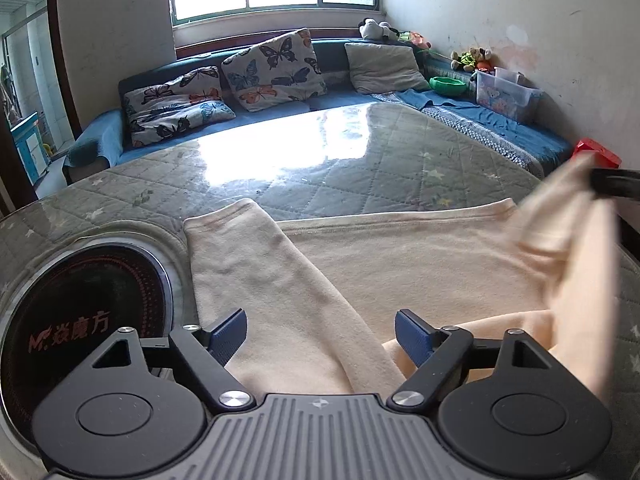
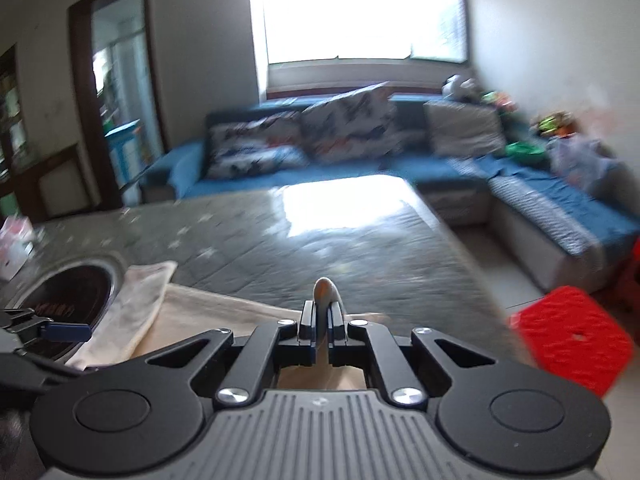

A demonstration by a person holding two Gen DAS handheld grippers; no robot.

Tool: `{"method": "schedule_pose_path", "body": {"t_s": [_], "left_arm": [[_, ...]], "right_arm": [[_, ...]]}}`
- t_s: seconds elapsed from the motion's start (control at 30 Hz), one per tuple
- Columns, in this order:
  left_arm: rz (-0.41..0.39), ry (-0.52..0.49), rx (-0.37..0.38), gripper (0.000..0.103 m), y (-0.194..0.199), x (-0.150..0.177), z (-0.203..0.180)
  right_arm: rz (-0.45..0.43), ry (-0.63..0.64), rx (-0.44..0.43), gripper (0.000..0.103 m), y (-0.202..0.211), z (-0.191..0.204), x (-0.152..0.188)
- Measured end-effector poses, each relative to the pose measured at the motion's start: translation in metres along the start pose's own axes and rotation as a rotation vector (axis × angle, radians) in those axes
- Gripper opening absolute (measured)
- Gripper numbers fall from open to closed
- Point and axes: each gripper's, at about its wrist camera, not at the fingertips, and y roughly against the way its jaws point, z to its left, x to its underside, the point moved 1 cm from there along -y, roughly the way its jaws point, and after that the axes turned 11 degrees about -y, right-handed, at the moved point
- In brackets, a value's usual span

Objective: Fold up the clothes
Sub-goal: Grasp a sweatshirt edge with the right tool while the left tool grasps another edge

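From the left wrist view, the left gripper (image 1: 320, 330) hovers low with its fingers (image 1: 228, 334) wide apart over a cream garment (image 1: 400, 264) spread on the quilted surface (image 1: 340, 168); at 3 o'clock a fold is lifted.

From the right wrist view, the right gripper (image 2: 322, 312) has its fingers together, clamped on that cream garment (image 2: 136, 312). A red stool (image 2: 572, 336) sits at 4 o'clock.

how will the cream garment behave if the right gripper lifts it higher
Probably floppy: the garment sags and bunches below the right gripper shut on it. Likely light: one small pinch holds the raised part. The sleeve may trail off the table.
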Motion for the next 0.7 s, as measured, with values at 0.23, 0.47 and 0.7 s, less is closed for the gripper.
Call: {"method": "schedule_pose_path", "body": {"t_s": [0.23, 0.47, 0.7], "left_arm": [[0.003, 0.007, -0.021, 0.083, -0.003, -0.004, 0.005], [0.032, 0.017, -0.065, 0.084, -0.022, -0.022, 0.013], [0.06, 0.047, -0.1, 0.083, -0.05, -0.034, 0.024]], "right_arm": [[-0.018, -0.106, 0.188, 0.005, 0.059, -0.051, 0.032], [-0.001, -0.184, 0.265, 0.021, 0.068, -0.079, 0.048], [0.011, -0.108, 0.196, 0.034, 0.055, -0.057, 0.049]]}}
